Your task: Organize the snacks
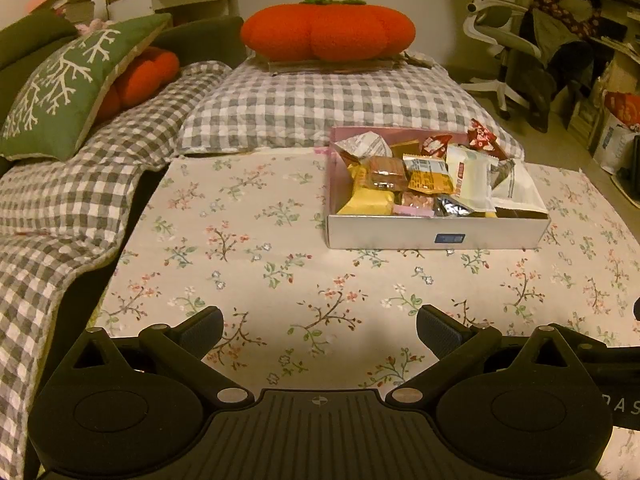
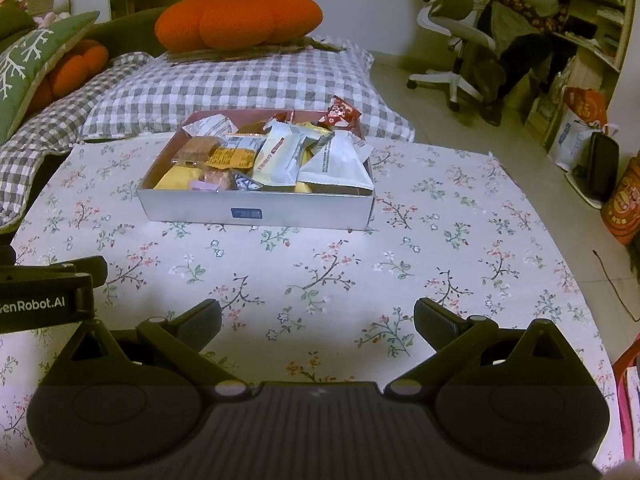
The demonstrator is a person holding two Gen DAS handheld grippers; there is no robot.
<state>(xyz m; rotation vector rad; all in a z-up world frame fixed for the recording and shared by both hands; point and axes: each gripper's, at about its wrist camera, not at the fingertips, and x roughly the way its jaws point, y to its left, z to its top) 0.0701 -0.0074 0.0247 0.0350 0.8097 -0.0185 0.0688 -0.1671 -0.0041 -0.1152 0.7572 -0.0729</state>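
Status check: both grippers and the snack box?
Left gripper open, empty. Right gripper open, empty. Snack box on floral cloth, heaped with packets, untouched. Path to it clear.

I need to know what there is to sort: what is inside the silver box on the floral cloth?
The silver box holds a heap of wrapped snacks: white packets, an orange one, yellow ones and a red one. The pile covers the lower layers and the box floor.

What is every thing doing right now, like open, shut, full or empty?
Left gripper: open, holding nothing.
Right gripper: open, holding nothing.
Snack box: lidless, piled full of wrapped snacks.
Floral tablecloth: spread flat under the box.
Pumpkin cushion: resting on the checked bedding behind.
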